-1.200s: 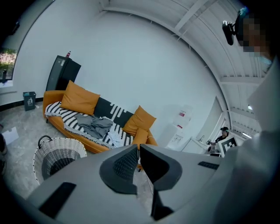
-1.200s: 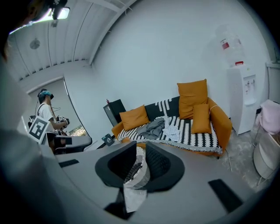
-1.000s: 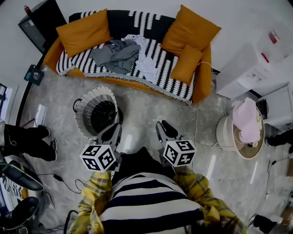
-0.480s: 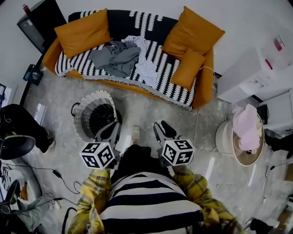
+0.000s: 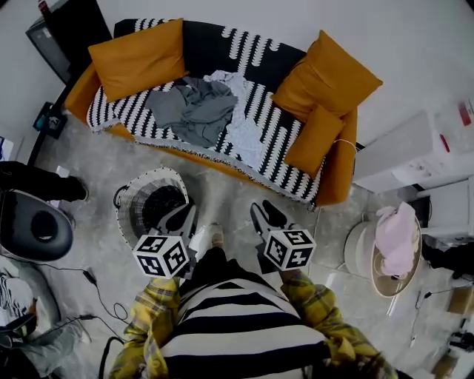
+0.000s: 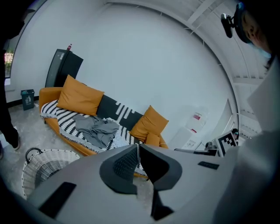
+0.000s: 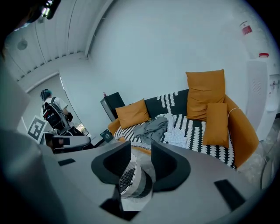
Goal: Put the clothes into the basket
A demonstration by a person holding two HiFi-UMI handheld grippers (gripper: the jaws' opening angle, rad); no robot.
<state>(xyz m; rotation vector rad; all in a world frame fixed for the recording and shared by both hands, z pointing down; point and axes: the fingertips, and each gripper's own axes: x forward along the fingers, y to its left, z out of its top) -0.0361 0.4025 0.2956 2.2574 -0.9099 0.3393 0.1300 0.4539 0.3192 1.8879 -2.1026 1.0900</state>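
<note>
Nothing is done yet: the grey and white clothes (image 5: 196,107) lie heaped on the sofa (image 5: 281,152), the basket (image 5: 130,201) on the floor before it looks empty, the left gripper (image 5: 180,219) is clamped together on nothing, and the right gripper (image 5: 264,213), jaws just parting, likewise holds nothing.

A white wall (image 5: 311,18) backs an orange sofa (image 5: 337,176) draped in a black-and-white striped throw (image 5: 284,157). One orange cushion (image 5: 139,58) is at its left end and two are at its right. The floor (image 5: 237,196) is glossy grey marbled tile. A black cabinet (image 5: 67,33) stands off the sofa's left end, white units (image 5: 411,152) off its right. A black chair (image 5: 33,233) sits left, with cables (image 5: 96,285) beside it.
</note>
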